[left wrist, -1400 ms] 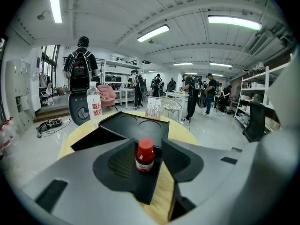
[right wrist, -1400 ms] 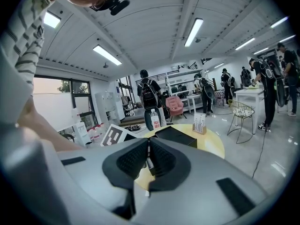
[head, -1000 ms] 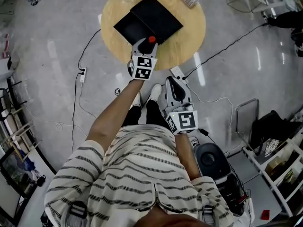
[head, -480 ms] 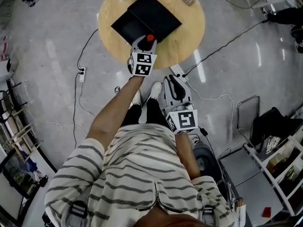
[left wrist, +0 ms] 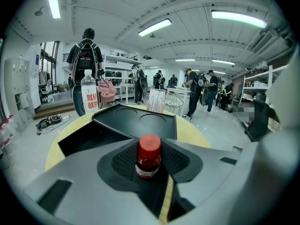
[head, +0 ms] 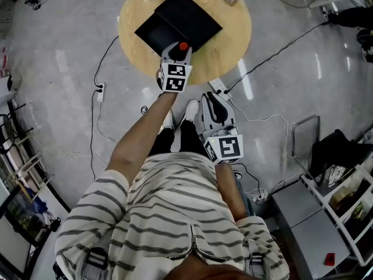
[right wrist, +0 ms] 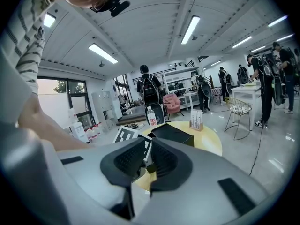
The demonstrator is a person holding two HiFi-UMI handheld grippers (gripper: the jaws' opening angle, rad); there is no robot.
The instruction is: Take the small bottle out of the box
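A small brown bottle (left wrist: 148, 158) with a red cap (head: 183, 46) stands upright between the jaws of my left gripper (left wrist: 149, 167). The jaws are closing, with both pads against the bottle's sides. In the head view this gripper (head: 179, 49) is at the near edge of the open black box (head: 192, 19) on the round wooden table (head: 227, 39). The box's tray and lid (left wrist: 136, 123) lie just behind the bottle. My right gripper (head: 214, 101) hangs off the table near the person's legs. Its jaws (right wrist: 146, 161) are together with nothing in them.
A water bottle (left wrist: 88, 93) and a small printed carton (left wrist: 156, 101) stand on the table's far side. Cables and a power strip (head: 218, 89) lie on the floor by the table. Shelving (head: 344, 197) is at the right, and people stand in the background.
The left gripper has edged a little toward the box with the red-capped bottle staying at its tip. The right gripper has hardly moved.
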